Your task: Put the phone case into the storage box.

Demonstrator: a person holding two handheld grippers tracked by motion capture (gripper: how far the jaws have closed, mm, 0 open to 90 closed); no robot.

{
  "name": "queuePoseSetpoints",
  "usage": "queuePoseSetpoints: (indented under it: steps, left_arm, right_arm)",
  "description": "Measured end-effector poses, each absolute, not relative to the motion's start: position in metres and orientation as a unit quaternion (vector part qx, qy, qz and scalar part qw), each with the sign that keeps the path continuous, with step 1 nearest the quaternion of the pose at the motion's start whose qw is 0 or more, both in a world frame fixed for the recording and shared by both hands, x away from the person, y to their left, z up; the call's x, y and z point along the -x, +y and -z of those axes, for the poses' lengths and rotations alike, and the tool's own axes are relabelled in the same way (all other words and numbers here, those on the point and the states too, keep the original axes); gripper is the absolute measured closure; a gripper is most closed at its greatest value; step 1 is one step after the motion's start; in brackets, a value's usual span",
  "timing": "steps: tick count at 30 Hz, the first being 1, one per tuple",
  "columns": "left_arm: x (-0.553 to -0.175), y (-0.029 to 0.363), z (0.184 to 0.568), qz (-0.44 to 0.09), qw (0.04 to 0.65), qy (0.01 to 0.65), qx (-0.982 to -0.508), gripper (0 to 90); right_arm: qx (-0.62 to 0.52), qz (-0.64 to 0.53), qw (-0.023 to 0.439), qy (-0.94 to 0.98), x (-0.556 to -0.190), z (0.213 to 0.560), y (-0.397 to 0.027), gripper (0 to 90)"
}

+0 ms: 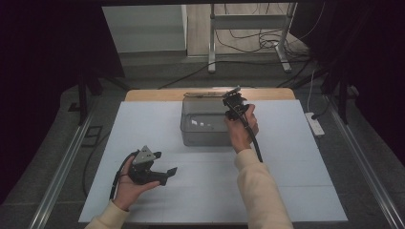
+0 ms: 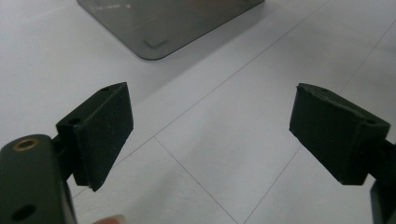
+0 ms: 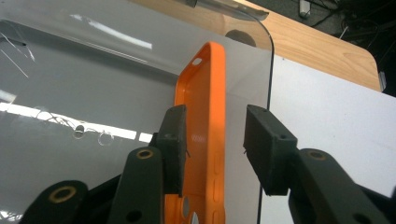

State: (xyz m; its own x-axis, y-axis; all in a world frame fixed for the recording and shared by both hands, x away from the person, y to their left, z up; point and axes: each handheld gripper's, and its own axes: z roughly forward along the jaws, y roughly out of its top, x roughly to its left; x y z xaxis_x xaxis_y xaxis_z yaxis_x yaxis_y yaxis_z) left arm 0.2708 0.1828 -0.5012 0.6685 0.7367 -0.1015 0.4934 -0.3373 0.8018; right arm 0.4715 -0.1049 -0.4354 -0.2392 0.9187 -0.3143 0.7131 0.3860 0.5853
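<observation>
Orange phone case (image 3: pixel 205 135) stood on edge between the jaws of my right gripper (image 3: pixel 215 140), over the clear plastic box (image 3: pixel 93 93) at the far side of the white table (image 3: pixel 327 116). My jaws were parted. The left pad (image 3: pixel 175 140) lay against or just beside the case's back, while the right pad (image 3: pixel 266 144) stood clear of it with a visible gap, so nothing was clamped. From the high view, my right hand (image 1: pixel 241 129) held that gripper at the box's right rim, pointing down into it; the case itself was too small there to make out.

My left gripper (image 2: pixel 210 135) waited near me, well apart from the box, its jaws wide apart over bare table with nothing between them.

I judged the case to be light and thin, a flexible shell that would bow if squeezed hard across its open face. Its smooth skin looked likely to slip under a loose pinch. The long side wall, roughly midway along, seemed the fair place to take it, pads flat on back and inner face, away from the camera cut-out (image 3: pixel 197 61) at the end farthest from my jaws, where the rim is weakest. Whether its lower end already rested on the box floor I could not tell, as my own jaws hid it.
</observation>
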Motion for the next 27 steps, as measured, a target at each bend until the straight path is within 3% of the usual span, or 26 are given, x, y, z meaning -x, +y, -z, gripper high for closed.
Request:
queuePoseSetpoints:
  steps: [11, 27]
  left_arm:
    - [-0.271, 0.183, 0.501, -0.141, 0.432, 0.383, -0.805, 13.4]
    - [-0.272, 0.183, 0.502, -0.141, 0.43, 0.384, -0.805, 13.3]
  right_arm:
    - [-0.525, -0.195, 0.305, 0.77, -0.467, 0.422, -0.112, 56.8]
    - [-0.517, -0.241, 0.26, 0.779, -0.464, 0.41, -0.126, 46.0]
